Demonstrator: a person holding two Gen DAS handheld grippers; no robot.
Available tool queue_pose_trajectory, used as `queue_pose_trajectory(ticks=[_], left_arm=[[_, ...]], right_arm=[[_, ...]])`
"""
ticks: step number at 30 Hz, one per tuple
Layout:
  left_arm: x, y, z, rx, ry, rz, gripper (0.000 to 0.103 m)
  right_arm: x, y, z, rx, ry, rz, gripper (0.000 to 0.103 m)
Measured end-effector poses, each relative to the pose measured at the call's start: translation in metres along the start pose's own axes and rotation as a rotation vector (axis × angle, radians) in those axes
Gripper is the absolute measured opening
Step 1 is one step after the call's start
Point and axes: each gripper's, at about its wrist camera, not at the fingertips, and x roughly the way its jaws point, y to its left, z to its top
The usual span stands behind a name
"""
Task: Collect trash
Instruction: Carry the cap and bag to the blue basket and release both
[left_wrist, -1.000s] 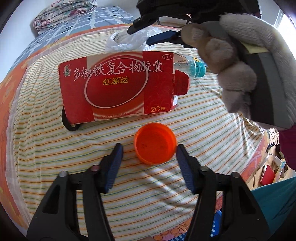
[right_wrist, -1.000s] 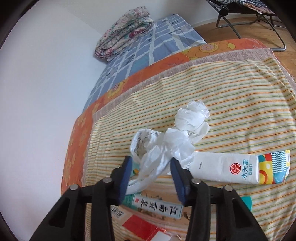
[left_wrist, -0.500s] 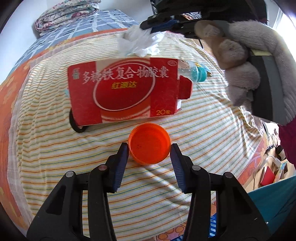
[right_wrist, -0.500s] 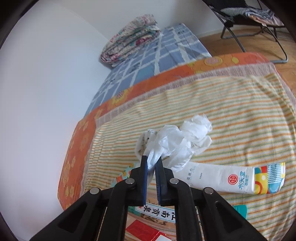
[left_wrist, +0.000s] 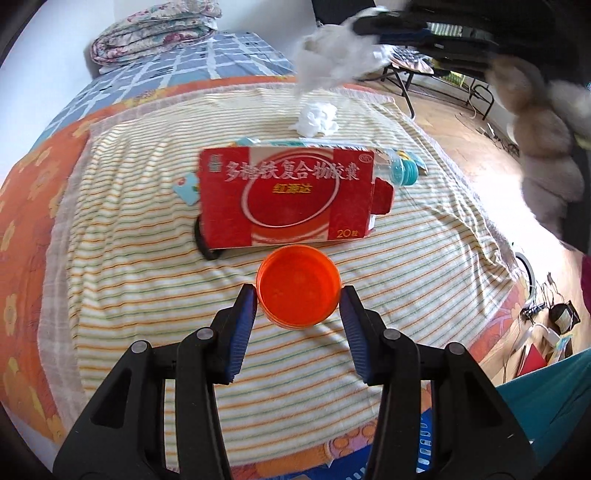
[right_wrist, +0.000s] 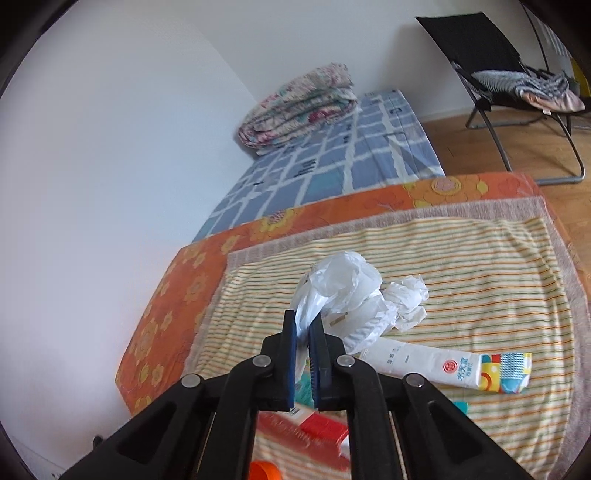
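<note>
While the left tongs stand spread around a round orange plastic lid, their ribbed blue pads are at each side of its rim; I cannot tell if they touch it. It sits hollow side up on a soft striped towel, which covers an orange flowered bed sheet. Just behind the lid lies a flat red cardboard medicine box with one end flap open, and behind it the teal ribbed cap of a clear bottle. The right tongs are clenched on a thin, wrinkled white plastic bag, which is held above the towel. Close to the bag rests a crumpled ball of white tissue, and beside it a long white carton with colourful print at one end. A folded flowery quilt lies far back on a blue checked mattress.
</note>
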Motion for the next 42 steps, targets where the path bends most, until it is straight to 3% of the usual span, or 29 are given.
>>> queue_pose_trajectory(ticks=[11, 22, 32, 42], left_arm=[[-0.048, 0.026, -0.019, -0.087, -0.035, 0.02, 0.047], [-0.085, 0.023, -0.051, -0.098, -0.054, 0.028, 0.047], [-0.089, 0.01, -0.1, -0.11, 0.013, 0.014, 0.047], [-0.078, -0.005, -0.138, -0.1, 0.08, -0.016, 0.047]], right_arm=[[-0.082, 0.038, -0.045, -0.157, -0.005, -0.005, 0.003], [-0.133, 0.071, -0.127, -0.293, 0.076, 0.049, 0.003], [-0.144, 0.084, -0.22, -0.404, 0.209, 0.065, 0.003], [-0.131, 0.082, -0.272, -0.422, 0.321, 0.069, 0.003]])
